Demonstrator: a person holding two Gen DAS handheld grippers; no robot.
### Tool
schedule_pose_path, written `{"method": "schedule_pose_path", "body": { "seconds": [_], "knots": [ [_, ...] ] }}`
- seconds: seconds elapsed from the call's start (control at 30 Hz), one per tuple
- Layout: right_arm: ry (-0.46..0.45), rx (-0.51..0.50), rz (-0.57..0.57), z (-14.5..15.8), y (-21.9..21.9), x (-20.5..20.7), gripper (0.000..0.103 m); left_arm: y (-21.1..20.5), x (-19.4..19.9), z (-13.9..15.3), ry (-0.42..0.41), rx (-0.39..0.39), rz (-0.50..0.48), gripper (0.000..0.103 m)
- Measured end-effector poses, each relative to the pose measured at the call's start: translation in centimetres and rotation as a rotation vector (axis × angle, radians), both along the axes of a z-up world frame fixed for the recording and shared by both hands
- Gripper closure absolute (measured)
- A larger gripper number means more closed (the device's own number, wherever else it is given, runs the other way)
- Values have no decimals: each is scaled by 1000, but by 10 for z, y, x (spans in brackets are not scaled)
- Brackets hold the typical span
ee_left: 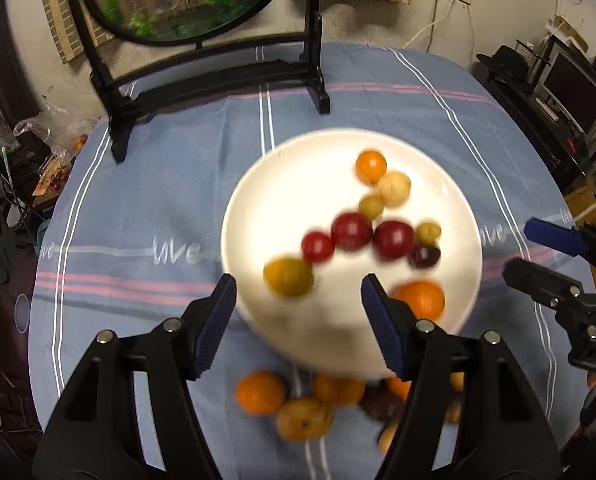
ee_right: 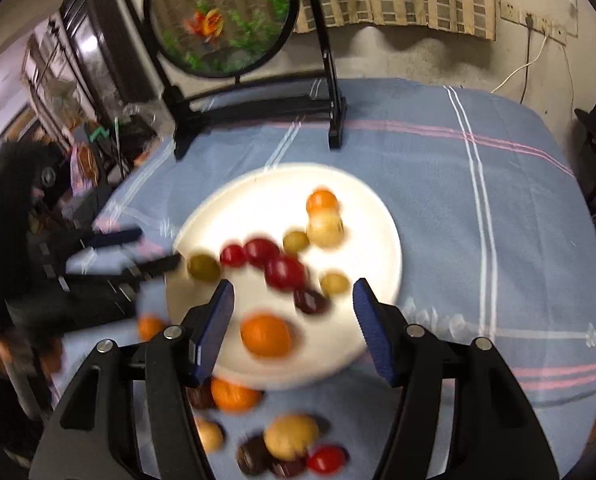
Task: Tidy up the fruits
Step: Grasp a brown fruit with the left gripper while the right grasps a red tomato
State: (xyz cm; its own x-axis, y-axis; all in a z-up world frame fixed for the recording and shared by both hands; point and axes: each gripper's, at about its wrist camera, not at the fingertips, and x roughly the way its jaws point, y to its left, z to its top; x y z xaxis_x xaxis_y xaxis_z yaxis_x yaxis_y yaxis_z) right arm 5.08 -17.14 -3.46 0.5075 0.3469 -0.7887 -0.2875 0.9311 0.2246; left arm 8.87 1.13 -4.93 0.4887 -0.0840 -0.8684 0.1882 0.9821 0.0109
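1. We read "love" [ee_left: 177, 253] woven on the blue tablecloth [ee_left: 157, 184].
2. Our left gripper [ee_left: 295, 320] and right gripper [ee_right: 291, 326] gape empty.
3. Fruits [ee_left: 352, 231] sit on the white plate [ee_left: 265, 200]; others [ee_right: 289, 436] lie beside it.

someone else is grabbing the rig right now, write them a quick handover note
Left tongs: open, holding nothing, above the near rim of the white plate.
Right tongs: open, holding nothing, over the plate's near side.
Done: about ten fruits lie on the plate, including a large orange and red fruits.
Left: a cluster of loose fruit waits on the blue tablecloth in front of the plate.
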Motion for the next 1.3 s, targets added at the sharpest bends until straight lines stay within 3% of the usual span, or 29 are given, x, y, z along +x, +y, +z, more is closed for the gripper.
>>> {"method": "schedule_pose_path", "body": {
  "seconds": [0.23, 0.4, 0.63, 0.73, 0.77, 0.87, 1.13, 1.3],
  "knots": [
    [117, -57, 23, -49, -13, -83, 41, 13, -71, -27, 98, -27, -42, 37],
    [146, -170, 10, -78, -18, -106, 41, 15, -110, -57, 217, -51, -48, 37],
    [86, -230, 61, -89, -15, -89, 42, 4, -131, -59, 225, -49, -77, 35],
    [52, -262, 135, -88, -13, -82, 49, -2, -133, -57, 223, -51, -84, 34],
    [66, -265, 172, -89, -13, -77, 56, -5, -134, -58, 229, -52, -89, 34],
    [107, -230, 239, -89, -22, -69, 59, -10, -135, -58, 232, -45, -93, 34],
    [92, -229, 365, -91, -10, -54, 60, -21, -135, -64, 259, -56, -80, 33],
    [111, -215, 396, -90, -7, -49, 72, -30, -129, -66, 245, -71, -63, 33]
  ]
}}
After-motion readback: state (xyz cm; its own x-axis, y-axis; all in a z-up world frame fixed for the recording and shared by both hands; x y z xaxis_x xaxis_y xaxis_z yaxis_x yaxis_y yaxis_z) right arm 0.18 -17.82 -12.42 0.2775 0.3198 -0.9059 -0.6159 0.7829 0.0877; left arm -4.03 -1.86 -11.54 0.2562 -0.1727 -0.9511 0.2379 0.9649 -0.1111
